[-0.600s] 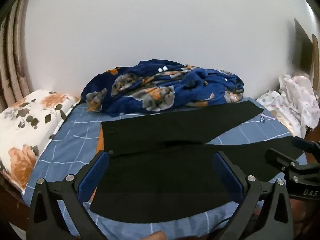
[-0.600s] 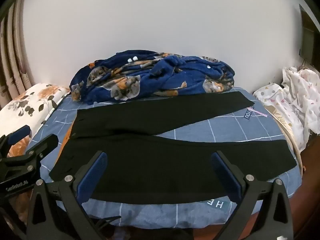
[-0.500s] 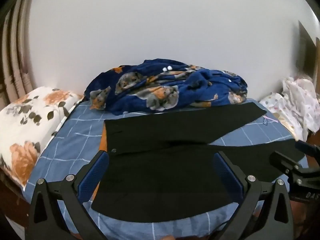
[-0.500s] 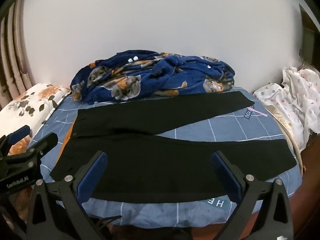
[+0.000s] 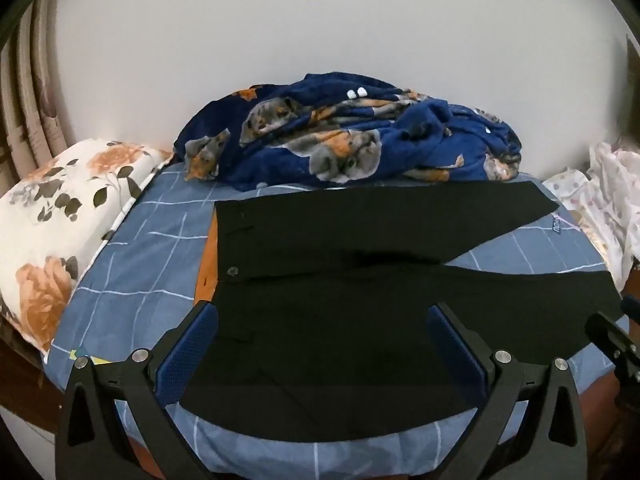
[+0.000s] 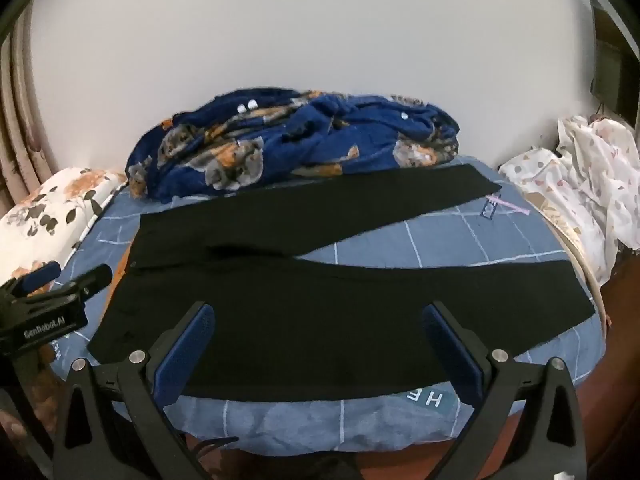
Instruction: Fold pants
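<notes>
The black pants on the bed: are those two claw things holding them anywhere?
No. The left gripper and right gripper both stand wide open above the pants, with nothing pinched between their blue pads.

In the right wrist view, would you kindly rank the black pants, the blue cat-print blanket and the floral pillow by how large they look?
1. black pants, spread across the bed, largest.
2. blue cat-print blanket, bunched by the wall.
3. floral pillow, smallest, though the frame edge and the left gripper hide part of it.
</notes>
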